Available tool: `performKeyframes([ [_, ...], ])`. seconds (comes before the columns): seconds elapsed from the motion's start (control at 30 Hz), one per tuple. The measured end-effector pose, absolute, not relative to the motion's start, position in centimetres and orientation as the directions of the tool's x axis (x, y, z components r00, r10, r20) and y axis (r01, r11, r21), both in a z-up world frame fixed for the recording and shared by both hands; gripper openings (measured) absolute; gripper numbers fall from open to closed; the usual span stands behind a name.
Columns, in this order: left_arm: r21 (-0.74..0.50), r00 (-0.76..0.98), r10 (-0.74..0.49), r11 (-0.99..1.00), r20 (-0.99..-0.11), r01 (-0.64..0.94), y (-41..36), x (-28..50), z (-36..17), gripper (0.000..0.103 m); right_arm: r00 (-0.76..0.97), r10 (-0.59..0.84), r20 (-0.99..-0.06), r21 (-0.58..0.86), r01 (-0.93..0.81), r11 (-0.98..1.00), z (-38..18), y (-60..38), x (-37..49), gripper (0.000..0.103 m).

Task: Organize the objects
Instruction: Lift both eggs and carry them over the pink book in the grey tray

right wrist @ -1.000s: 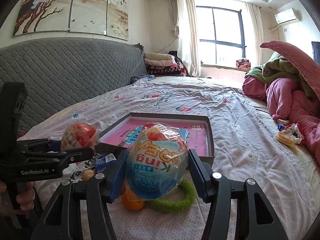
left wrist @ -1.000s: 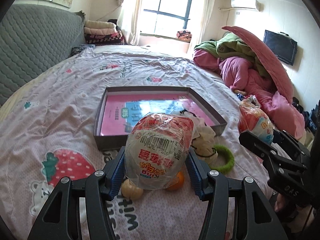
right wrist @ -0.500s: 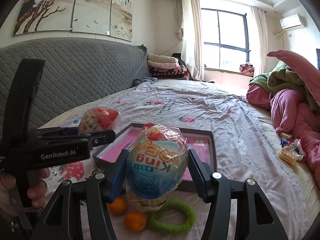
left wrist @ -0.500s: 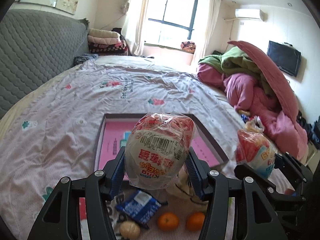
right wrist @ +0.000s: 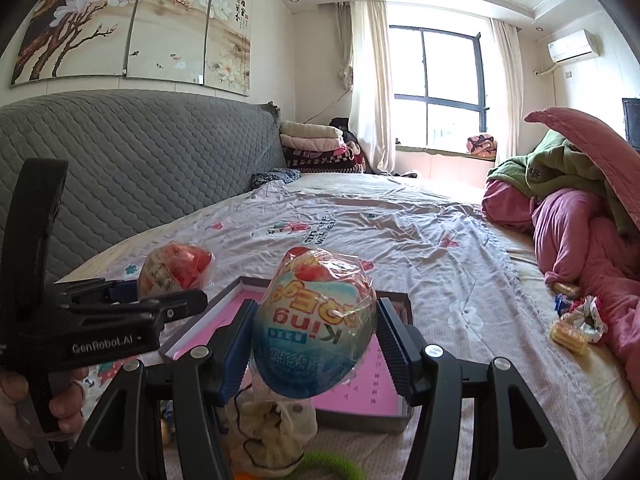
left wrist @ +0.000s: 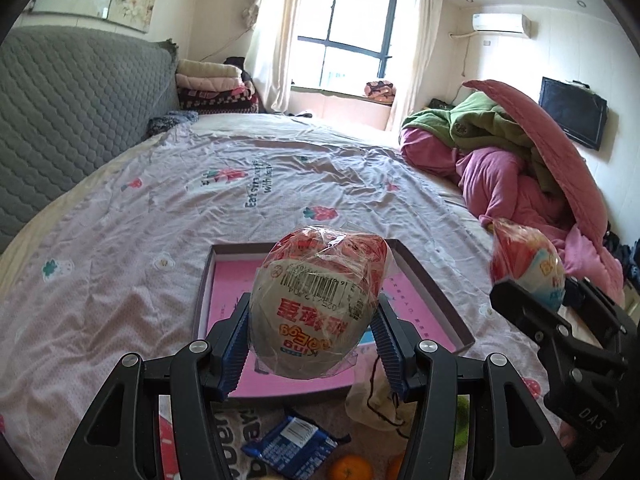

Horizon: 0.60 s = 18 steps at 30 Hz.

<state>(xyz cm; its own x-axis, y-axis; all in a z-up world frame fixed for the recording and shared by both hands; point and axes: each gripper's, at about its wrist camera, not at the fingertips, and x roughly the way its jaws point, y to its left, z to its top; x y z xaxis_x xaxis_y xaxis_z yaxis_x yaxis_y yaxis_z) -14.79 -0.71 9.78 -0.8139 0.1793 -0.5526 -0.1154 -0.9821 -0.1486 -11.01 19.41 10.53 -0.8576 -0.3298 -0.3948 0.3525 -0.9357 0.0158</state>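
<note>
My left gripper (left wrist: 314, 344) is shut on a red-and-white wrapped toy egg (left wrist: 316, 300), held above the near part of a shallow box with a pink inside (left wrist: 228, 300). My right gripper (right wrist: 314, 340) is shut on a blue-and-red wrapped toy egg (right wrist: 316, 328), held above the same box (right wrist: 380, 384). The right gripper's egg shows at the right of the left wrist view (left wrist: 528, 264). The left gripper's egg shows at the left of the right wrist view (right wrist: 176, 268).
On the bedsheet near the box lie a blue snack packet (left wrist: 292, 448), two small oranges (left wrist: 350, 468), a cream cloth pouch (right wrist: 268, 432) and a green ring (right wrist: 336, 466). Pink and green bedding (left wrist: 520, 168) is piled at the right. Wrapped snacks (right wrist: 572, 328) lie beside it.
Both grippers have risen and tilted up with their eggs. The box now lies lower and further under them, and the small items near it slid toward the bottom edge.
</note>
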Motion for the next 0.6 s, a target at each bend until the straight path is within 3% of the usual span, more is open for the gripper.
performKeyframes([
  [0.6, -0.106, -0.821, 0.149, -0.988, -0.551, -0.108, -0.7, -19.0, 10.0, 0.058, -0.867, -0.312, -0.389, 0.006, 0.336, -0.942, 11.2, 19.2, -16.2, 0.059],
])
